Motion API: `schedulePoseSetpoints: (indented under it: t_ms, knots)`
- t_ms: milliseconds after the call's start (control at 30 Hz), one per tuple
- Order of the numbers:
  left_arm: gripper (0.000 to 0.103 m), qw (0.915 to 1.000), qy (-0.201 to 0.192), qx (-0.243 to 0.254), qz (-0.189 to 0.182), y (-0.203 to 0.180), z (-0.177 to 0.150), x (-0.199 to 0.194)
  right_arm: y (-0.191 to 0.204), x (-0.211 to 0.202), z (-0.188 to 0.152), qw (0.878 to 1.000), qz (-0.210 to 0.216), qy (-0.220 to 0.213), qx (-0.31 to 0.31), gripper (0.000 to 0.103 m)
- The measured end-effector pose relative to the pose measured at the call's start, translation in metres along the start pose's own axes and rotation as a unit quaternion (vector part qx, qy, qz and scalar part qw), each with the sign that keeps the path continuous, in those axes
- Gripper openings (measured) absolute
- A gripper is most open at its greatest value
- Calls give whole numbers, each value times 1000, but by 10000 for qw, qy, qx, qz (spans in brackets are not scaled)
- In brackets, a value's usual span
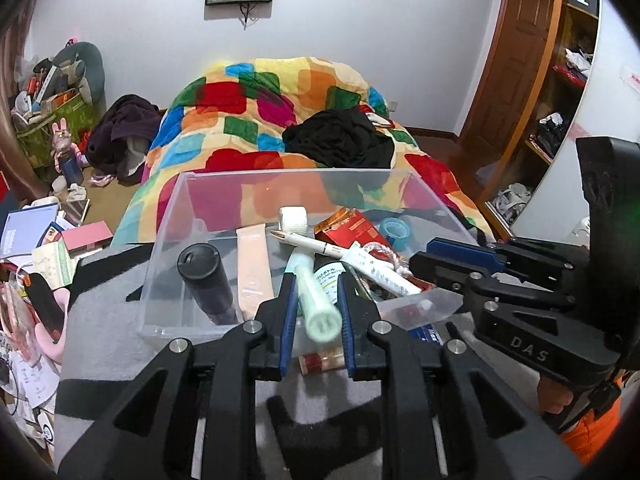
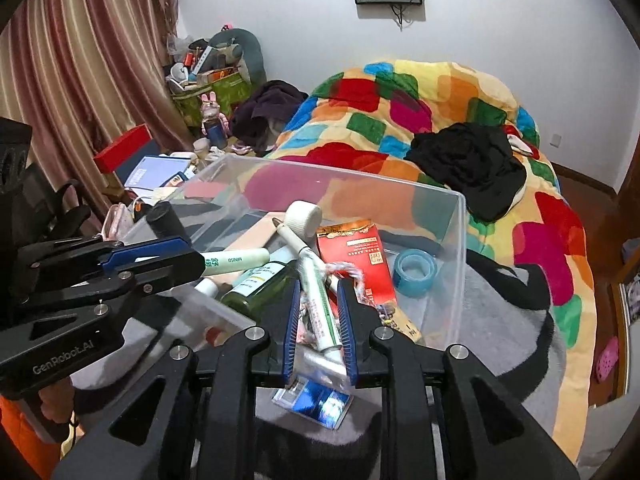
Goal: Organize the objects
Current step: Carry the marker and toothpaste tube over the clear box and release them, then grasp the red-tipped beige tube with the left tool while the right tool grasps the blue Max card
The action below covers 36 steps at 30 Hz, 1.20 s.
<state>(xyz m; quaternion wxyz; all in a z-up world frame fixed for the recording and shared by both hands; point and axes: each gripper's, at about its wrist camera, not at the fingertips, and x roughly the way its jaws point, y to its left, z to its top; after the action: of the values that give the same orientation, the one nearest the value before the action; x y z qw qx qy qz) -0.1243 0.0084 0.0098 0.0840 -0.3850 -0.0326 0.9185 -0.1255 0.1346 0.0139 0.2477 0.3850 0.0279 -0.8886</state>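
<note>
left wrist view: two claws (image 1: 316,312) (image 2: 318,322), each gripping one tube (image 1: 318,304) (image 2: 318,312).

Two hand-held black grippers with angular, cut-out frames and silver round screw heads at the pivots. Blue ribbed pads along the inner faces of the fingers. "DAS" embossed on the side of the right gripper (image 1: 432,266); "GenRobot.AI" in pale letters on the side of the left gripper (image 2: 188,256). Bright orange padded sleeve (image 1: 592,436) below the handle; thin black cord beside it.
</note>
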Motion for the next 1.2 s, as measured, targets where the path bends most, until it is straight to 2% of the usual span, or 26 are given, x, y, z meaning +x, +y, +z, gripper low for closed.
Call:
schedulePoseSetpoints:
  t_ms: [133, 267, 500, 633, 700, 767, 1200]
  knots:
    - [21, 9999, -127, 34, -68, -2, -3, -17, 0, -20, -7, 9999, 94, -129, -2, 20]
    - [39, 9997, -181, -8, -134, -2, -10, -30, 3, -38, -17, 9997, 135, -213, -55, 25]
    - [54, 9997, 6, 92, -237, -2, -36, -32, 6, -41, -41, 9992, 381, -43, -92, 34]
    - [55, 9986, 453, 247, -91, -1, -48, -6, 5, -21, -47, 9983, 505, 294, 32, 39]
    - [55, 9968, 778, 125, -110, 5, -50, 13, 4, -11, -47, 9970, 616, 437, 142, 40]
    - [55, 9954, 943, 47, -153, 9, -50, 26, 4, -3, -48, 9958, 707, 541, 214, 41]
    - [54, 9914, 1179, 529, -226, -10, -51, 58, 1, 26, -45, 9892, 1047, 925, 453, 41]
